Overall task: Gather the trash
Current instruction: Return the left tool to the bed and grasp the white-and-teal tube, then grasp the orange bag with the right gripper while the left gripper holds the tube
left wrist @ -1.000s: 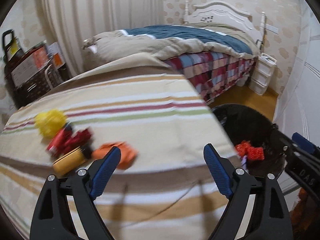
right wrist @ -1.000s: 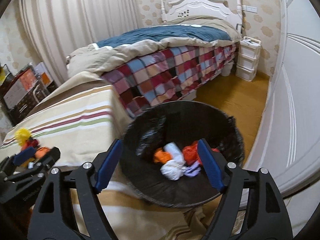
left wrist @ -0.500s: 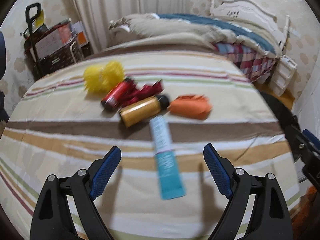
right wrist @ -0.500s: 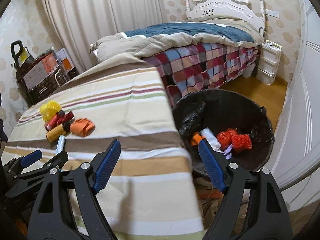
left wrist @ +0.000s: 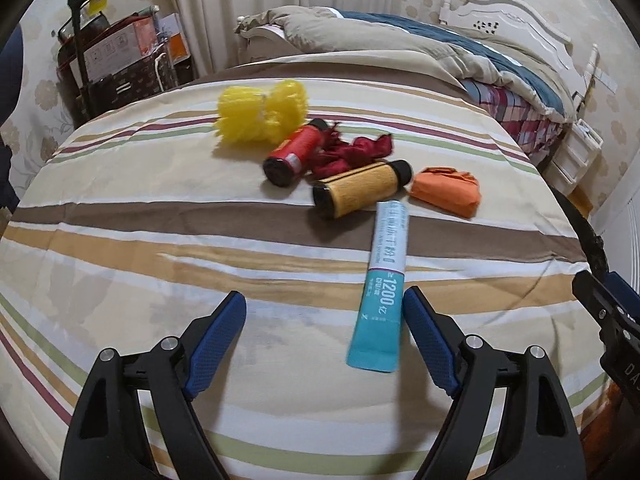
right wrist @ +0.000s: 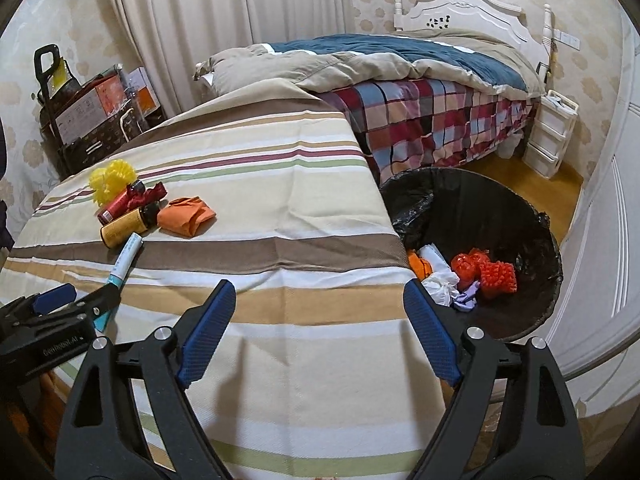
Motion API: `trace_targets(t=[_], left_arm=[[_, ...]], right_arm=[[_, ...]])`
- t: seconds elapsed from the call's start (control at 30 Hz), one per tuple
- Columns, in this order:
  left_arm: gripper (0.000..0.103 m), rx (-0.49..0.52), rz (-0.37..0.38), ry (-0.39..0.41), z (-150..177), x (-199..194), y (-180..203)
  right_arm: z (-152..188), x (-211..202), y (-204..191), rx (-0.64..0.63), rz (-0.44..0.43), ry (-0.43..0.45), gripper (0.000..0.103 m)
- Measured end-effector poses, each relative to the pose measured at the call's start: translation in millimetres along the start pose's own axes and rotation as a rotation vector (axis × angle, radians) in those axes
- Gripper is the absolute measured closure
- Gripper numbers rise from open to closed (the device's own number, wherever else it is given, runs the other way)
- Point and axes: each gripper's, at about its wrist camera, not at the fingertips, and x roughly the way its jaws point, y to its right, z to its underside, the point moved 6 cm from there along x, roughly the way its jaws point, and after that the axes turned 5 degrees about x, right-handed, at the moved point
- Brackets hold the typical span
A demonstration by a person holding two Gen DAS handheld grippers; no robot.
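On the striped tablecloth (left wrist: 120, 208) lie a teal tube (left wrist: 383, 280), a yellow bottle (left wrist: 360, 188), a red bottle (left wrist: 294, 152), a crumpled red wrapper (left wrist: 352, 150), an orange wrapper (left wrist: 446, 190) and a yellow net (left wrist: 260, 110). My left gripper (left wrist: 324, 336) is open and empty, just in front of the tube's near end. My right gripper (right wrist: 318, 332) is open and empty over the table's right part, beside the black bin (right wrist: 532, 216), which holds red, white and orange trash. The tube (right wrist: 124, 264) and the pile show at the left of the right wrist view.
A bed (right wrist: 420, 80) with a checked cover stands behind the table. A white drawer unit (right wrist: 548, 136) is by the wall, a white door (right wrist: 608, 240) at the right. Boxes and a trolley (right wrist: 72, 112) stand at the far left.
The left gripper has swung from the bin side to the trash pile and come close to the teal tube. The right gripper has swung left from over the bin to over the table.
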Motion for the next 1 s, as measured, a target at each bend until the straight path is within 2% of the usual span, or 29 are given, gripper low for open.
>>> trace_targets(t=[0.07,0.23,0.33,0.5,0.53,0.77,1.0], left_arm=[[0.023,0.003,0.024,0.009,-2,-1,0],[0.033,0.074,0.026,0.013,-10,7,16],[0.046,0.103,0.022,0.024,-18,11,21],[0.077,0.146,0.023,0.052,-16,8,25],[0.079,0.153,0.029,0.056,-15,6,26],[0.082,0.151,0.051,0.06,-3,-3,13],[0.083,0.098,0.049,0.058,1,-6,-18]], right_arm=[[0,0,-1,-0.002,-0.001,-0.001,0.019],[1,1,-2,0.003,-0.004,-0.008,0.019],[2,2,-2,0.007,-0.007,-0.012,0.019],[2,2,-2,0.006,-0.007,-0.015,0.019],[2,3,-2,0.005,-0.007,-0.015,0.019],[3,4,-9,-0.007,-0.015,-0.019,0.019],[4,12,-39,-0.072,-0.055,-0.041,0.019]])
